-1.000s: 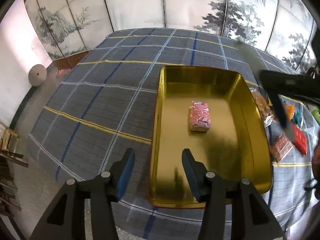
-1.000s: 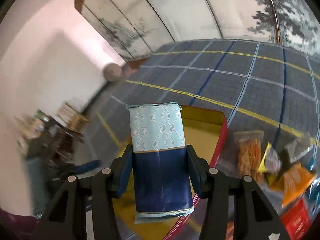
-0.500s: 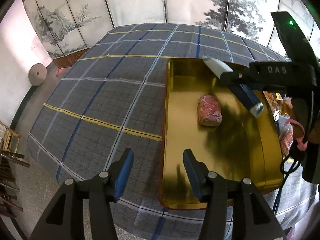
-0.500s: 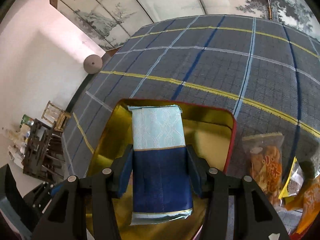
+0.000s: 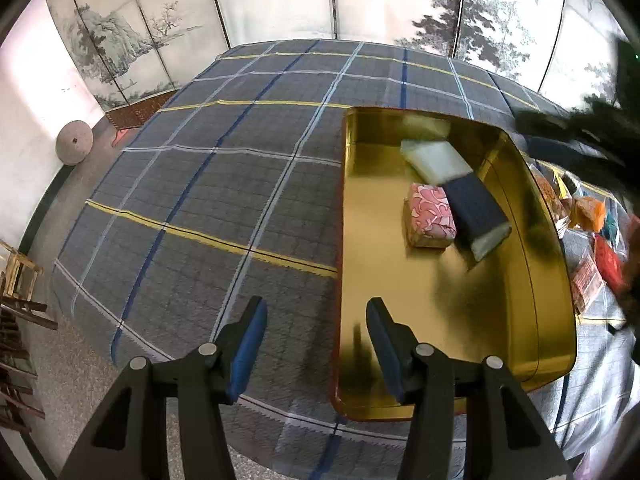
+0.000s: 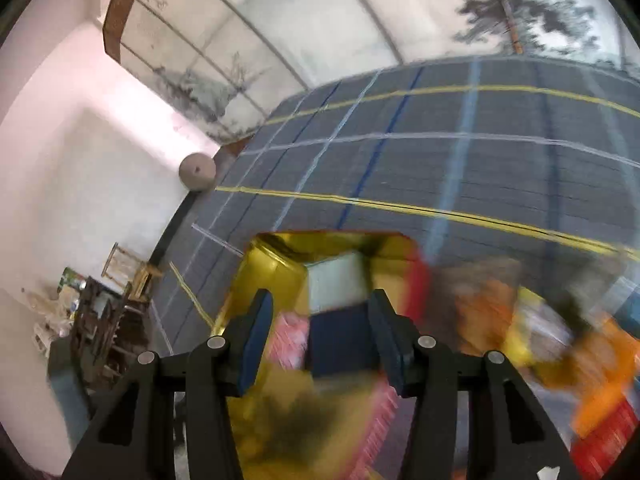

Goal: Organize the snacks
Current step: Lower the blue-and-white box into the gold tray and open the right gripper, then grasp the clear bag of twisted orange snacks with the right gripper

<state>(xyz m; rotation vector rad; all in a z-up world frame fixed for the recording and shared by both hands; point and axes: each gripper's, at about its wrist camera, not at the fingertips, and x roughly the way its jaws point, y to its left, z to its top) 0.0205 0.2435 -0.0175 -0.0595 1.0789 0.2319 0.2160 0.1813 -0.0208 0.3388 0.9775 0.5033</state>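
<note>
A gold tray [image 5: 452, 312] sits on the worktop's plaid cloth [image 5: 224, 184], and everything here is placed against it. Inside the tray, toward its far end, lies a blue-and-white snack packet [image 5: 460, 190]: its pale half points to the tray's far wall and its navy half toward the near end, the whole packet angled across the tray floor. Touching the packet's side, on the tray floor, rests a pink patterned packet [image 5: 430, 220].

The left gripper [image 5: 316, 340] hovers at the tray's near left corner with its fingers [image 5: 250, 336] spread apart and nothing between them; one finger is over the cloth, the other over the tray's rim.

In the right wrist view, much blurred, the right gripper [image 6: 320, 336] hangs above the tray [image 6: 276, 276] with its fingers [image 6: 256, 336] wide. The blue-and-white packet [image 6: 340, 316] shows in the gap between them but lower, lying in the tray and apart from both fingers, with clear space on either side. The pink packet [image 6: 290, 340] is seen just beside it.

Outside the tray's right wall, loose snack bags [image 5: 588, 232] in orange and red lie on the cloth.
</note>
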